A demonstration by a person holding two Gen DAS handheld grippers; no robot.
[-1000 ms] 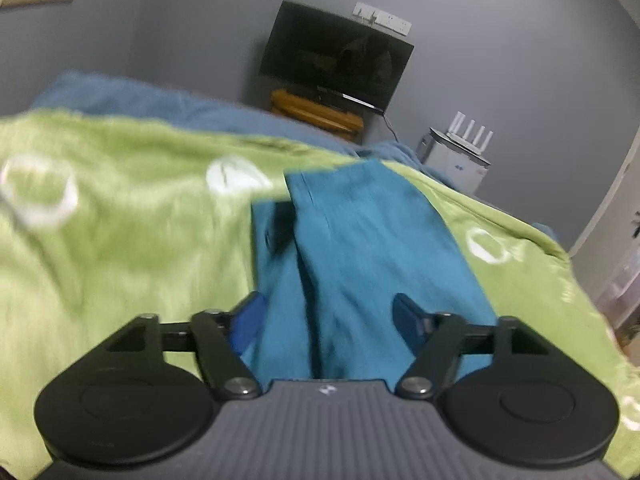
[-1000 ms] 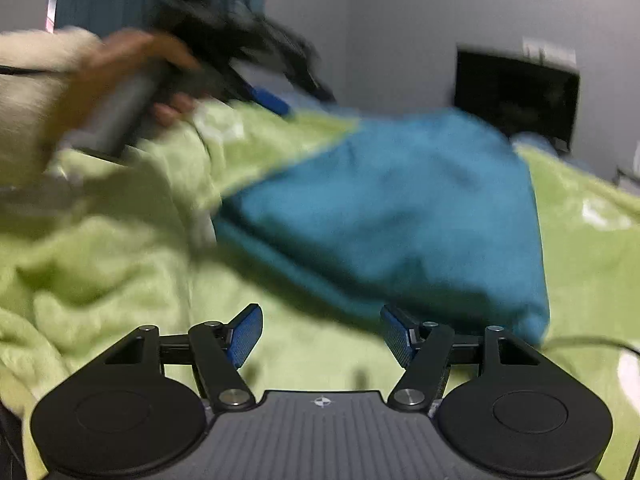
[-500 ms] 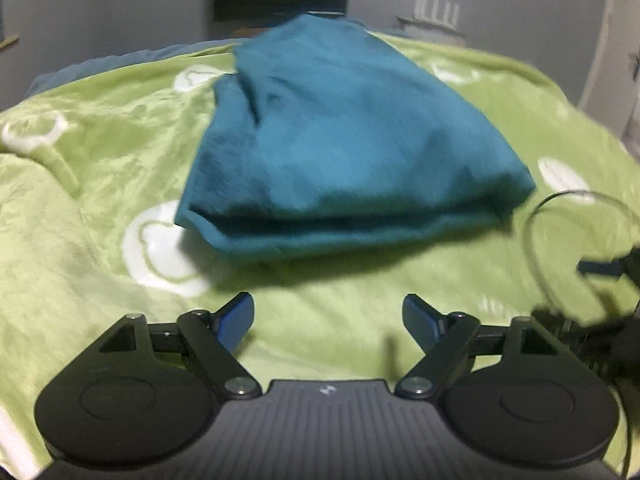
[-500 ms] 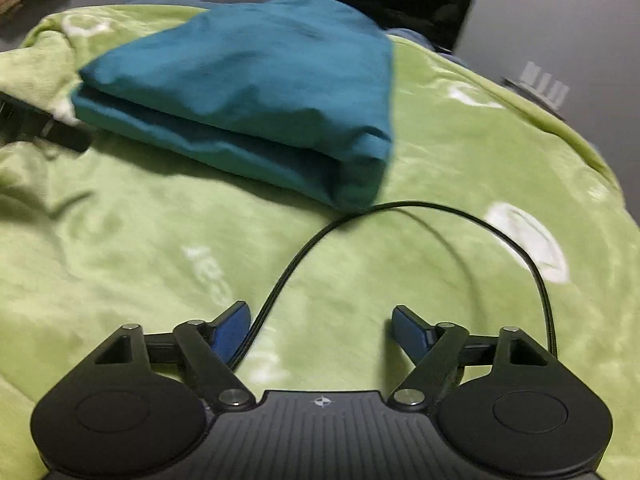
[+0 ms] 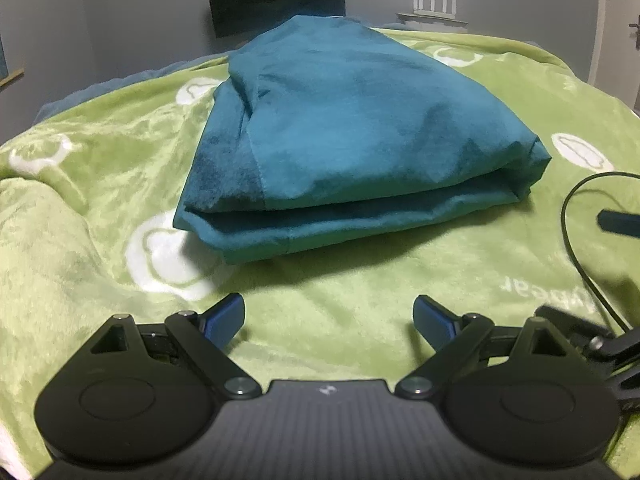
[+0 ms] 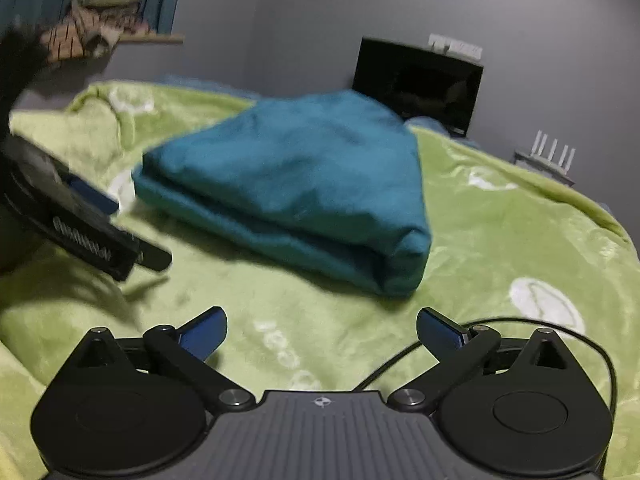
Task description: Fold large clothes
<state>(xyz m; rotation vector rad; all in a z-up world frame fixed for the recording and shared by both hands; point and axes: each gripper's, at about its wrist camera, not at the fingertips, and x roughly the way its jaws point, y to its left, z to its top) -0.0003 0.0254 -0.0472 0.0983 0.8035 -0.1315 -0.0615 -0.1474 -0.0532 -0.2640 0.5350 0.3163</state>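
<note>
A teal garment (image 5: 352,136) lies folded in a thick stack on the green blanket (image 5: 100,184); it also shows in the right wrist view (image 6: 304,184). My left gripper (image 5: 329,316) is open and empty, low over the blanket in front of the garment's near folded edge. My right gripper (image 6: 320,330) is open and empty, in front of the garment's right corner. The left gripper's body (image 6: 72,216) shows at the left of the right wrist view, blurred.
A black cable (image 5: 576,236) loops over the blanket at the right and also runs by my right gripper (image 6: 400,368). A dark TV (image 6: 420,84) and a white router (image 6: 552,156) stand behind the bed. A shelf (image 6: 100,32) hangs on the wall at the left.
Both grippers have pulled back from the garment toward the bed's near side. The garment now lies folded and untouched. Both grippers stayed open.
</note>
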